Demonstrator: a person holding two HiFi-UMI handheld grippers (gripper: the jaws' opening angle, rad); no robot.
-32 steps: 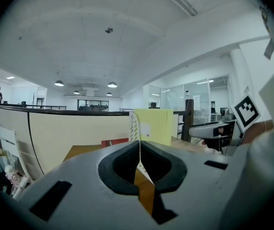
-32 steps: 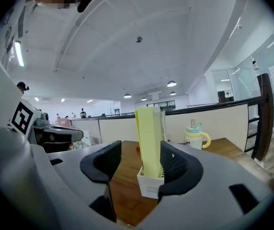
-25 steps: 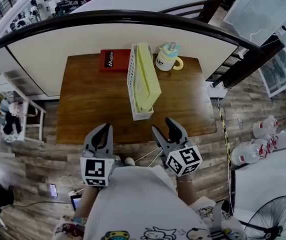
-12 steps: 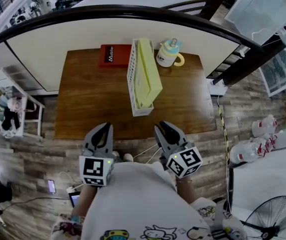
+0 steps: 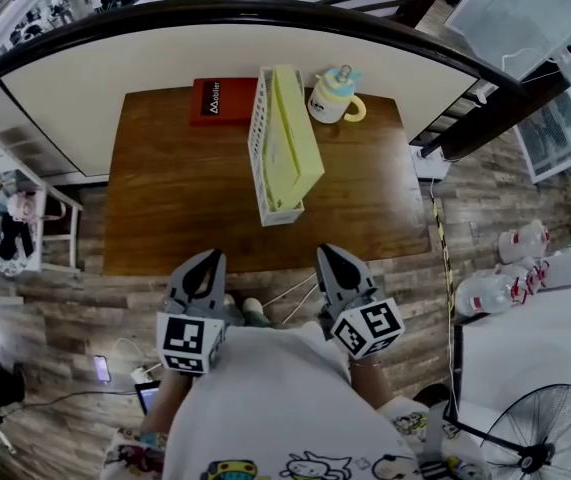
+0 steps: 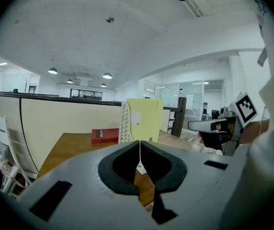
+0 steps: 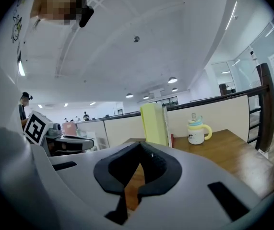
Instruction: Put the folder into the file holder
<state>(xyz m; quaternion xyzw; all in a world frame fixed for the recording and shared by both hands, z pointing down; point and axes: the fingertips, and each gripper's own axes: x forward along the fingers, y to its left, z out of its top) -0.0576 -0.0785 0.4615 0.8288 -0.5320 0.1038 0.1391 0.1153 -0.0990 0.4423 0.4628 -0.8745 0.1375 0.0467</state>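
Note:
A pale yellow folder (image 5: pixel 293 143) stands upright inside the white slotted file holder (image 5: pixel 261 153) on the brown table (image 5: pixel 165 198). Both grippers hang near the person's body, off the table's front edge. My left gripper (image 5: pixel 201 260) is shut with nothing in it; its tips meet in the left gripper view (image 6: pixel 139 143), with the folder (image 6: pixel 145 119) and holder (image 6: pixel 124 123) ahead. My right gripper (image 5: pixel 329 256) is shut and empty too, its tips touching in the right gripper view (image 7: pixel 141 147), and the folder (image 7: pixel 153 123) stands beyond them.
A red book (image 5: pixel 221 100) lies at the table's back, left of the holder. A white mug with a yellow handle (image 5: pixel 331 96) stands to its right. A partition wall runs behind the table. Wooden floor, cables and a fan (image 5: pixel 540 438) lie around the person.
The right gripper's jaws have gone from wide open to shut, with nothing between them. Both grippers have drawn back a little from the table's edge. The left gripper stays shut.

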